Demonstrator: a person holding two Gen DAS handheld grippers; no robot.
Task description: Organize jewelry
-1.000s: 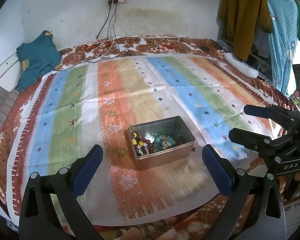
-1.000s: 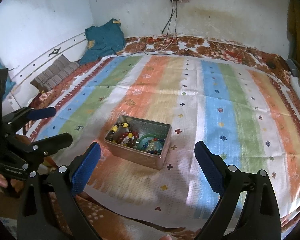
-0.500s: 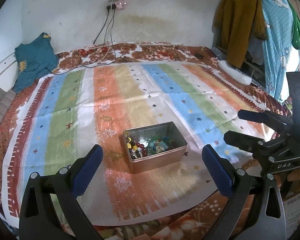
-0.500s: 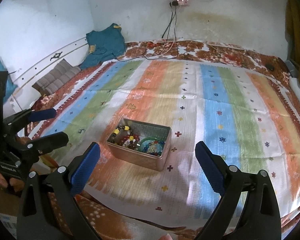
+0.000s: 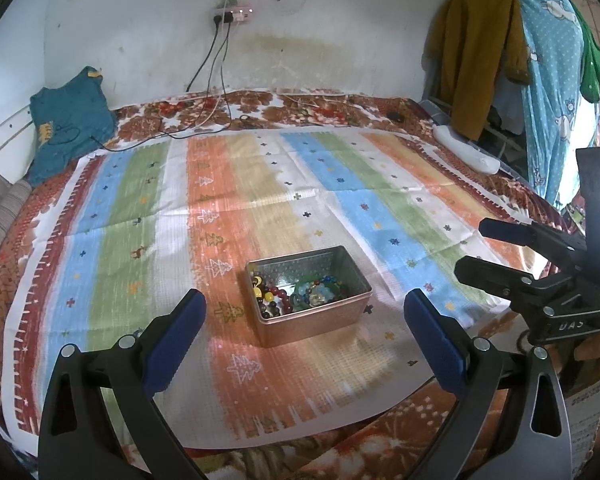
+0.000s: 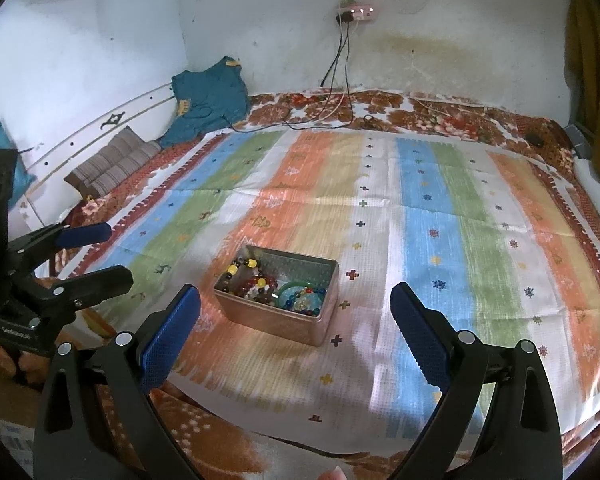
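1. A rectangular silver metal tin (image 5: 309, 289) stands open-topped on the striped woven mat (image 5: 236, 184) that covers the bed, near the mat's front edge.
2. Beaded bracelets (image 6: 260, 282) in red, yellow, dark and blue lie heaped inside the tin with a green ring-shaped bangle (image 6: 290, 289). No jewelry shows on the mat around it; that fits a tin already filled as well as one waiting to be emptied and sorted.
3. The left gripper (image 5: 304, 330) has its blue-padded fingers spread wide with nothing between them; the tin lies straight ahead, just beyond the tips.
4. The right gripper (image 6: 296, 320) is likewise spread and empty; here too the tin sits ahead between the finger lines.
5. The tin's long axis runs across both grippers' reach, slightly skewed. Both hover back from it; which is nearer is hard to say, perhaps the left.
6. Motion blur leaves individual strands unclear.
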